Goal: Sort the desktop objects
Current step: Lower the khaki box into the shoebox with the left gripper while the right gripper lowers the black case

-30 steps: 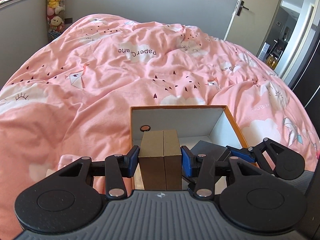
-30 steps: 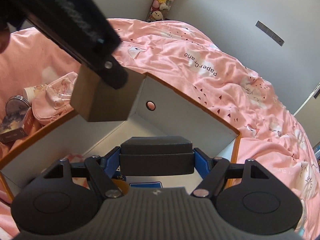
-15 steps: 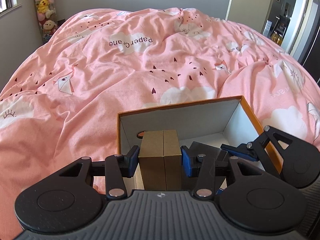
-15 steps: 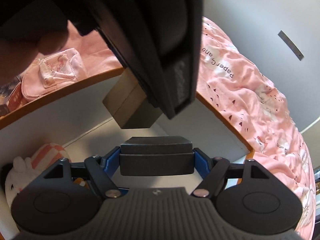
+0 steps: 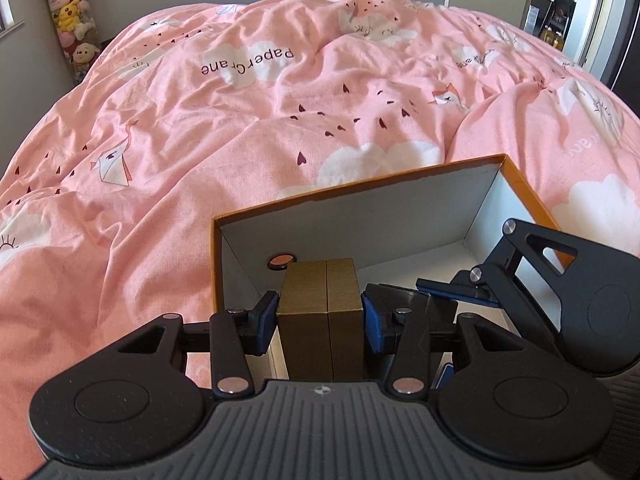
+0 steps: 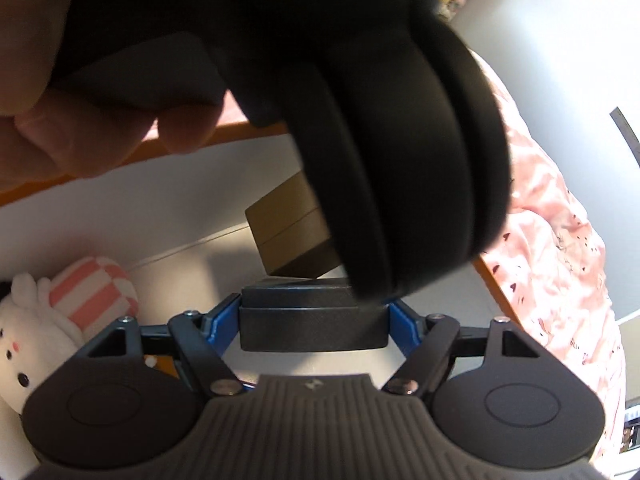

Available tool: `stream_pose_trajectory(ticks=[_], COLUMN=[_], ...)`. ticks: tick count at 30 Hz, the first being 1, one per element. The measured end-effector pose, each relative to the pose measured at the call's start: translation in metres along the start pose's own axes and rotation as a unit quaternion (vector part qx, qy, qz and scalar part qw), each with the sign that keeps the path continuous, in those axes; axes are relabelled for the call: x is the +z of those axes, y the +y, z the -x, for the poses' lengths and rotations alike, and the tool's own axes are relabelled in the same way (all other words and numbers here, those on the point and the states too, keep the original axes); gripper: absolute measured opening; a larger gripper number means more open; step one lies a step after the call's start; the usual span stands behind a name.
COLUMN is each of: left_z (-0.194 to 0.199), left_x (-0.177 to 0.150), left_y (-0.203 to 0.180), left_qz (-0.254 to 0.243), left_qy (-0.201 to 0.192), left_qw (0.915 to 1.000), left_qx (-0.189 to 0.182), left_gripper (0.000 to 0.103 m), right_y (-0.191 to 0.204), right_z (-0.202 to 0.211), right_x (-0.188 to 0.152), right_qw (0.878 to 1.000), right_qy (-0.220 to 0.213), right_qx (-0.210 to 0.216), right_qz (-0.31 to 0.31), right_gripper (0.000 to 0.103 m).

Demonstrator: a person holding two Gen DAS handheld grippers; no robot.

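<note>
While you held both loads over the storage box (image 5: 400,196), the two grippers were crowded into the same small opening, and that was the main hazard.

In the left wrist view, your left gripper (image 5: 320,316) clamped the brown box (image 5: 320,312) at lower centre, its blue pads pressed on both sides, the box hanging inside the storage box near its left wall. Your right gripper (image 5: 456,296) sat just to the right, lower right of the frame. A sideways nudge could have knocked one tool against the other, or scraped the brown box on the wall and twisted it in the pads.

In the right wrist view, your right gripper (image 6: 314,320) gripped the dark case (image 6: 312,328) at lower centre, pads on both ends. The left tool's body filled the upper frame, so you could see little of the floor beneath. Releasing blind might have dropped the case onto the plush toy (image 6: 60,316) at lower left, or under the brown box (image 6: 288,232).
</note>
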State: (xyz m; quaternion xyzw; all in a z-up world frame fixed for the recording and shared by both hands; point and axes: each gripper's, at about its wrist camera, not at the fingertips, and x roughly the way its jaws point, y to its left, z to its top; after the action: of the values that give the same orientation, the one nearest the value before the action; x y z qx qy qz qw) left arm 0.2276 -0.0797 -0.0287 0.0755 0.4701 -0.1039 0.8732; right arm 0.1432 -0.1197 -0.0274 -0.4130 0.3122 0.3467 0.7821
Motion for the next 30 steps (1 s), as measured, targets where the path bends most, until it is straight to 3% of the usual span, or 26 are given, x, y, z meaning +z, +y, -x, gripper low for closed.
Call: stream_pose_trajectory(ticks=[4, 9, 20, 23, 27, 30], left_z=[-0.008, -0.011, 0.009, 0.019, 0.033, 0.044], left_x=[0.0, 0.003, 0.003, 0.002, -0.001, -0.004], left_y=[0.0, 0.004, 0.012, 0.019, 0.035, 0.044], left_qz=[-0.002, 0.004, 0.009, 0.017, 0.041, 0.054], left_qy=[0.009, 0.009, -0.029, -0.04, -0.051, -0.066], left_qw=[0.9999, 0.9999, 0.9995, 0.9991, 0.9974, 0.996], left_qx=[0.015, 0.004, -0.01, -0.002, -0.03, -0.025], left_gripper=[0.05, 0.052, 0.054, 0.056, 0.056, 0.056], right_y=[-0.002, -0.002, 0.003, 0.002, 0.001, 0.002], right_z=[0.001, 0.003, 0.011, 0.014, 0.024, 0.027], right_x=[0.002, 0.005, 0.005, 0.005, 0.004, 0.0], right_qw=[1.0, 1.0, 1.0, 1.0, 1.0, 1.0], right_qy=[-0.011, -0.018, -0.019, -0.015, -0.017, 0.007], right_qx=[0.005, 0.012, -0.005, -0.015, -0.005, -0.019], right_qz=[-0.001, 0.004, 0.024, 0.021, 0.014, 0.011], right_gripper=[0.077, 0.076, 0.076, 0.08, 0.087, 0.09])
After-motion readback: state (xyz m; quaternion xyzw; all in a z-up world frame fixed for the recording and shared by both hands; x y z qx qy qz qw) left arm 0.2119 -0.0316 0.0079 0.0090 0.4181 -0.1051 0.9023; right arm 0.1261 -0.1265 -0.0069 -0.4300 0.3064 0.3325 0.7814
